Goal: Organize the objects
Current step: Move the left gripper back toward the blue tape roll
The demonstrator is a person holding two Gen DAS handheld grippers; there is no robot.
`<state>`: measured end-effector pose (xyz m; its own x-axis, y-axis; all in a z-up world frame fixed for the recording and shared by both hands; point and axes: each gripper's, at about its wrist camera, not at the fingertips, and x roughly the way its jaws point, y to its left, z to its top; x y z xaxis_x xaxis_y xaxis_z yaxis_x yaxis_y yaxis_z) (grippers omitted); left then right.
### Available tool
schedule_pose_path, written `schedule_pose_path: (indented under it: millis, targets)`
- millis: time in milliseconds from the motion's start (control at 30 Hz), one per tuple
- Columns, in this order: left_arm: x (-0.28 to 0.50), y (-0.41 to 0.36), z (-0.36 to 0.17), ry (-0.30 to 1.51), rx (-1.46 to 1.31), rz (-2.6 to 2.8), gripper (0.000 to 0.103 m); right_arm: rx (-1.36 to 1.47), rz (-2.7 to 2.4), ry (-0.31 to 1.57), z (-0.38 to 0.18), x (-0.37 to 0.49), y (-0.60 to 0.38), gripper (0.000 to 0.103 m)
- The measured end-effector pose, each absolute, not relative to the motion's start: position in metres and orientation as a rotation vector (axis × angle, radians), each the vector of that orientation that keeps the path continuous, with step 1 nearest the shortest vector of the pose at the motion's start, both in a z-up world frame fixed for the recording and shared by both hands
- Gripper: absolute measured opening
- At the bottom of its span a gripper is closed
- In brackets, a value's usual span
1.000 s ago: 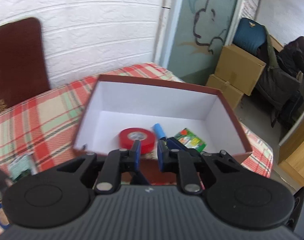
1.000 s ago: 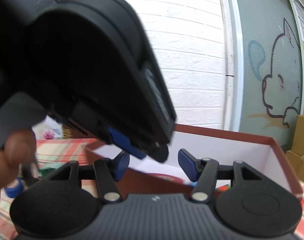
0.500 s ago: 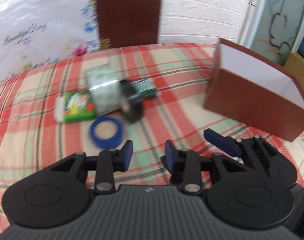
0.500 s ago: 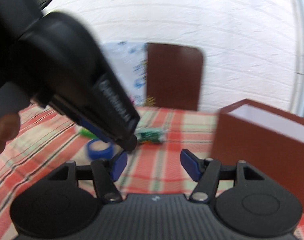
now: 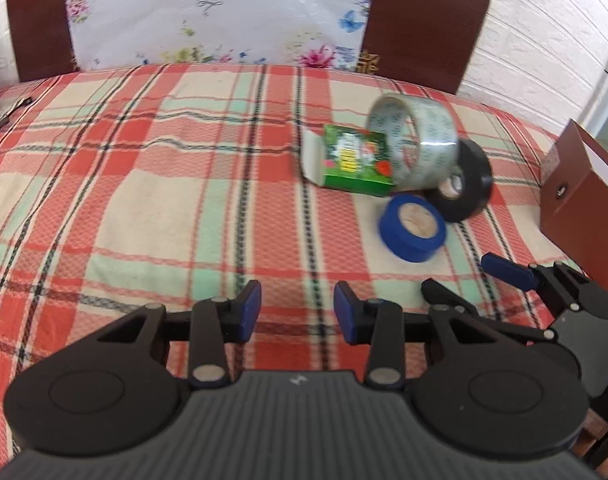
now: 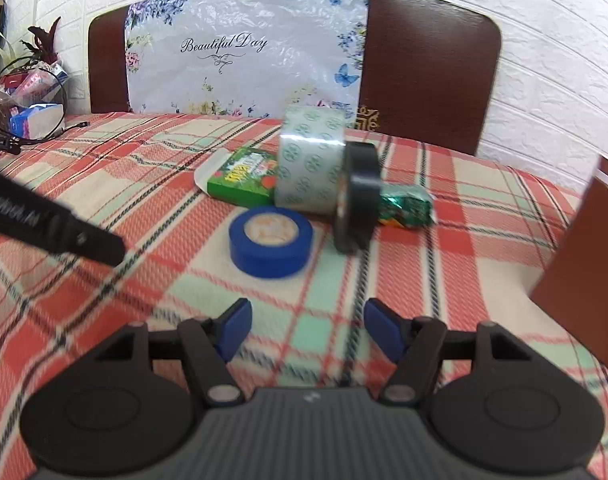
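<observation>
Both grippers now look away from the brown cardboard box (image 5: 576,196) and face the things on the checked tablecloth (image 5: 144,184). The left gripper (image 5: 297,318) has just been opening its blue jaws, and nothing is between them. The right gripper (image 6: 304,332) has just been opening too, wider, and it is empty as well.

Nearest to both is the flat blue roll of tape (image 6: 271,241). It lies just ahead of the right gripper, almost straight in front, but off to the right of the left one. So the right hand looks better placed to take it.

Behind it the black roll of tape (image 6: 358,196) stands on edge, touching the big clear roll of tape (image 6: 310,168). The small green box (image 6: 240,178) lies beside that. A green shiny packet (image 6: 406,208) peeks out behind. The brown box sits at the right edge of the table.
</observation>
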<state>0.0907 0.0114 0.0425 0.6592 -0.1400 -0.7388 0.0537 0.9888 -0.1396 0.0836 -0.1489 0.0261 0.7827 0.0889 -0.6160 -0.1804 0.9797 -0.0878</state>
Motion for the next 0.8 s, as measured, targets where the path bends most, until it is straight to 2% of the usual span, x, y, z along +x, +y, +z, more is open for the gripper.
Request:
schedule_pose_path:
  millis: [633, 700, 800]
  targets:
    - [0.094, 0.049, 0.027, 0.848, -0.147, -0.054, 0.044, -0.178, 0.163, 0.642, 0.024, 0.116, -0.119, 0.068]
    - [0.095, 0.05, 0.027, 0.848, -0.146, -0.054, 0.044, -0.179, 0.164, 0.641, 0.024, 0.118, -0.118, 0.067]
    - [0.095, 0.05, 0.027, 0.848, -0.147, -0.053, 0.044, -0.19, 0.178, 0.633, 0.024, 0.12, -0.116, 0.058]
